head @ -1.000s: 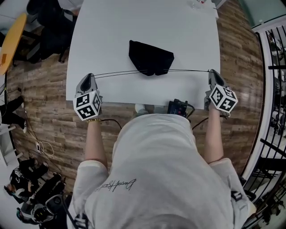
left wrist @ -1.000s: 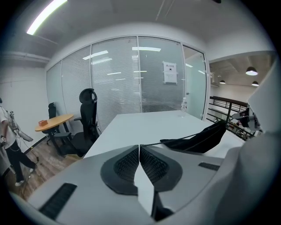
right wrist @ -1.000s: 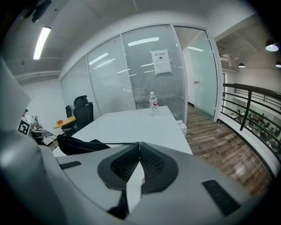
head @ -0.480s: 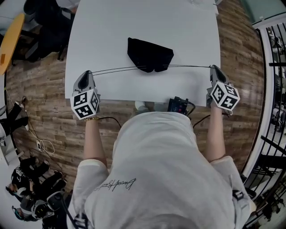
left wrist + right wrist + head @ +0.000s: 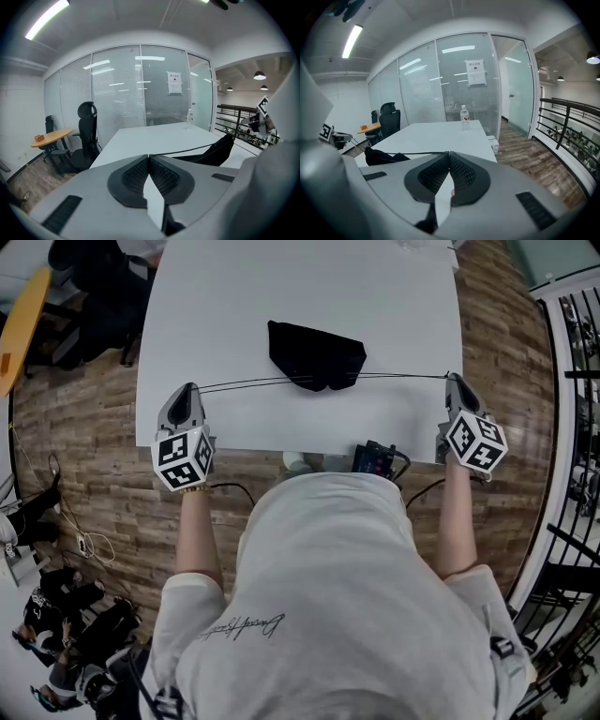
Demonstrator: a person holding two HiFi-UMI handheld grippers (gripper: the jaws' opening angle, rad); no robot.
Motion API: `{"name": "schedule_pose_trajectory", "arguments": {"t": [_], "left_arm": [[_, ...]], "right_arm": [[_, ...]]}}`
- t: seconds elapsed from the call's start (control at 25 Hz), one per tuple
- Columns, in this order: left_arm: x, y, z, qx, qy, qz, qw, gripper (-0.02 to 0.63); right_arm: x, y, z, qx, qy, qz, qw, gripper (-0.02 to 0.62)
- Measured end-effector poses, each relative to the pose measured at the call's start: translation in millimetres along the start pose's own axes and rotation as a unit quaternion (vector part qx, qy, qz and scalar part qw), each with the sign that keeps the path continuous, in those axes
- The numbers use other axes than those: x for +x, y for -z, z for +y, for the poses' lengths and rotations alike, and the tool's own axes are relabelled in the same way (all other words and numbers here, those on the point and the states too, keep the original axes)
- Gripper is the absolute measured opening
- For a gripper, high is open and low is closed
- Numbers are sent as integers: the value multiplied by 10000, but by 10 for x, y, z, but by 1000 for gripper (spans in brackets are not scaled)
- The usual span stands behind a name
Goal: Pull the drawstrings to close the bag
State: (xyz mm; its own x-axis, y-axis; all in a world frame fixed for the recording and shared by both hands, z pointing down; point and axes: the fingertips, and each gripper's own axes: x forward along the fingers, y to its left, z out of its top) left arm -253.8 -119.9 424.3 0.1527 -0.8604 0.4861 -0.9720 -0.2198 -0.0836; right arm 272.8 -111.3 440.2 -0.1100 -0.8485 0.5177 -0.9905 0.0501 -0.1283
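Both tongs are clamped shut on cord: the left gripper (image 5: 194, 387) pinches the left drawstring (image 5: 246, 383), the right gripper (image 5: 451, 378) the right drawstring (image 5: 398, 377). Over the last second the right one has slid further right, to the right edge of the table (image 5: 281, 287), and the 2 cords now run taut in a nearly straight line. The black bag (image 5: 314, 354) lies mid-table, its mouth bunched at the near side (probably almost closed). Only the gripper views show the jaws meeting on the cord at their tips; only the head view shows the whole span.
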Motion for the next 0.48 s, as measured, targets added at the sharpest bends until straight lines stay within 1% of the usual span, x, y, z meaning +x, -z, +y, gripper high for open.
{"name": "schedule_pose_trajectory", "arguments": {"t": [0.16,0.32,0.48], "left_arm": [[-24,-114,-196,224,234,-267,9991,17],[-22,-182,-400,-88,491,-402,9979,17],[-27,-222,-571,-209,747,-481,9958,17]], "right_arm": [[-3,-35,105,-146,-306,-138,9993,26],[5,-105,302,-223,-710,-315,9967,26],[18,-169,618,-361,-1178,-507,9911,26]]}}
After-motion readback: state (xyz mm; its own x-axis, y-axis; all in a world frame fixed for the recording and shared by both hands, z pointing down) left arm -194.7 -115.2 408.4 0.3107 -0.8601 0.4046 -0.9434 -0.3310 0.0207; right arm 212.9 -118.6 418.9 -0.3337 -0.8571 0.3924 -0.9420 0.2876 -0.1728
